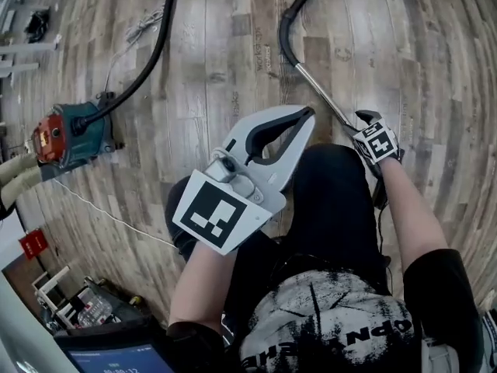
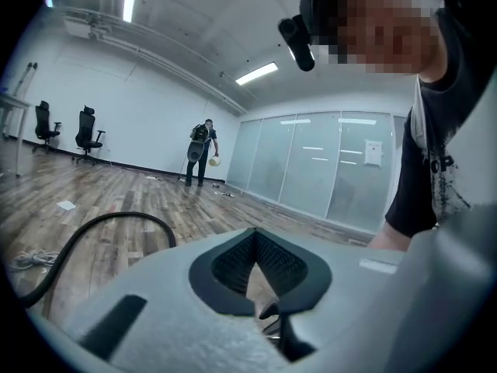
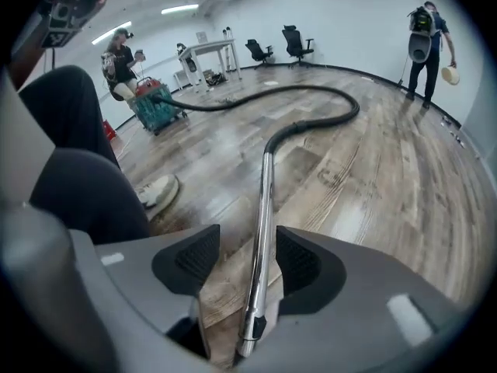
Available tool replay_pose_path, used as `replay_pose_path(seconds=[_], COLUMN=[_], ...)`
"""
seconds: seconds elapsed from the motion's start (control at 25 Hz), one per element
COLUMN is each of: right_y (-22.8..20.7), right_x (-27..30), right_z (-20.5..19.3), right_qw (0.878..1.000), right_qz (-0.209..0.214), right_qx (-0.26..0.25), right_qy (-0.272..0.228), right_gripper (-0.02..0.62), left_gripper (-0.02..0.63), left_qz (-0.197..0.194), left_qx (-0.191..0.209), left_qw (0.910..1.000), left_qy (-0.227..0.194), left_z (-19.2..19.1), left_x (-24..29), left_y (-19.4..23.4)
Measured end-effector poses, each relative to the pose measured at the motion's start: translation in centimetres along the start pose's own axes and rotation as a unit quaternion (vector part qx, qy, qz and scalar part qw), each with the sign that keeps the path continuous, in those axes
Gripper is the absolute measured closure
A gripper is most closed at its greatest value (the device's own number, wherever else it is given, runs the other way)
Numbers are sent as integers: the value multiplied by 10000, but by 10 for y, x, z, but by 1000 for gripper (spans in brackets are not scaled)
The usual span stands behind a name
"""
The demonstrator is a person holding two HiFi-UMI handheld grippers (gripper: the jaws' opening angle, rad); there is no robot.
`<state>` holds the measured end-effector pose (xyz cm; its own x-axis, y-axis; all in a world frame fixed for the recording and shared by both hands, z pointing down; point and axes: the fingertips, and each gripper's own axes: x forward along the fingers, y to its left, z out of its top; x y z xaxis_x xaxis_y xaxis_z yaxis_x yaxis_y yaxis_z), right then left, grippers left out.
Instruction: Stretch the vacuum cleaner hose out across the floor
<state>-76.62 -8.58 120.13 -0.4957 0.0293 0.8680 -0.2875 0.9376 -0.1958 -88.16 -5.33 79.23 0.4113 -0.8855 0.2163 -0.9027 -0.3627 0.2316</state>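
The teal and red vacuum cleaner (image 1: 70,134) stands on the wood floor at the left. Its black hose (image 1: 155,45) runs up and out of the head view, then comes back down (image 1: 291,22) into a shiny metal wand (image 1: 318,92). My right gripper (image 1: 363,121) is low over the wand's near end. In the right gripper view the right gripper (image 3: 242,251) is open, with the wand (image 3: 262,208) lying on the floor between its pads, ungripped. The hose (image 3: 311,123) curves back to the vacuum (image 3: 155,103). My left gripper (image 1: 309,113) is shut and empty, held level in front of me (image 2: 255,239).
A white cord (image 1: 109,216) trails from the vacuum across the floor. My shoe (image 3: 159,193) is close to the wand's left. A screen (image 1: 116,356) and clutter sit at the lower left. Other people (image 3: 425,33) (image 3: 120,61), a desk (image 3: 206,53) and chairs (image 3: 295,41) stand far off.
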Motion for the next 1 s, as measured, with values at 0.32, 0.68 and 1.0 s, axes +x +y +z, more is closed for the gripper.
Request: replay_pose_path(seconds=[0.32, 0.68, 1.0], right_y=[-14, -14, -16], right_x=[85, 124, 126], right_z=[-102, -123, -124], right_qw=[9945, 9919, 9913], right_qz=[161, 88, -199], right_qx=[178, 157, 231], right_qy=[1015, 1257, 1281], right_gripper=[373, 410, 417], left_gripper=[606, 606, 606], left_qz=[413, 927, 1105], left_qx=[-61, -137, -166], left_qw=[9986, 9939, 9915], left_qy=[325, 574, 668], left_z=[-58, -84, -99], left_x=[-13, -33, -47], left_y=[-24, -27, -26])
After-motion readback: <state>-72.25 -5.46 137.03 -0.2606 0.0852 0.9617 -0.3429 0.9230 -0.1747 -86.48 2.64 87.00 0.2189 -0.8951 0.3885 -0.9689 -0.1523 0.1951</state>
